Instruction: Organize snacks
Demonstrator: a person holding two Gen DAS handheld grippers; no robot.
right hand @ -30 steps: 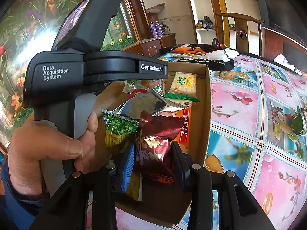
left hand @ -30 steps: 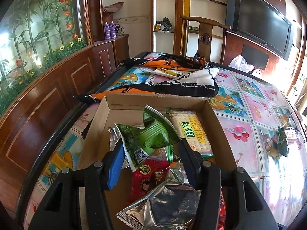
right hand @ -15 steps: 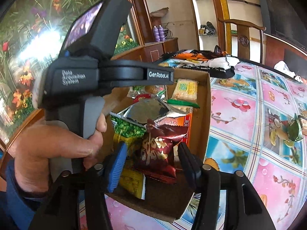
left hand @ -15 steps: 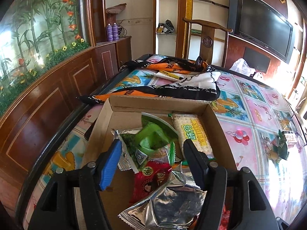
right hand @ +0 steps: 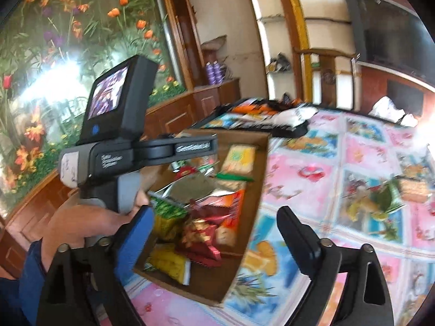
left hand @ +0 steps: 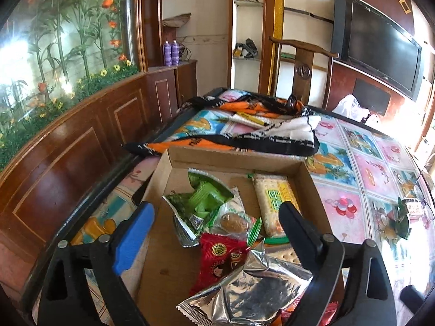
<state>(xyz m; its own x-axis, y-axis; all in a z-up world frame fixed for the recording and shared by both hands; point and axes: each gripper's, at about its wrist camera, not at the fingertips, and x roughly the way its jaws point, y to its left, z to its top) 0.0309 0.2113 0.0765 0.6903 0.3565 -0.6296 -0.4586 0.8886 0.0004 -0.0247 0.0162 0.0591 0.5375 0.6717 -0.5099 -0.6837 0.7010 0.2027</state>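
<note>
Both claws just spreading wide, nothing pinched. Left claw above green packet, lying loose in cardboard box. Right claw over dark red packet, also in box. More snacks out on surface, likely next.

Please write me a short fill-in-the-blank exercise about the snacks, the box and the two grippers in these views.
1. The snack packets lie inside a shallow ____ box.
2. The left gripper has jaws that stand ____, with nothing pressed between them.
3. The green packet lies beside a cracker pack with a ____ label.
4. The right gripper holds ____.

Missing words: cardboard; open; yellow; nothing
</note>
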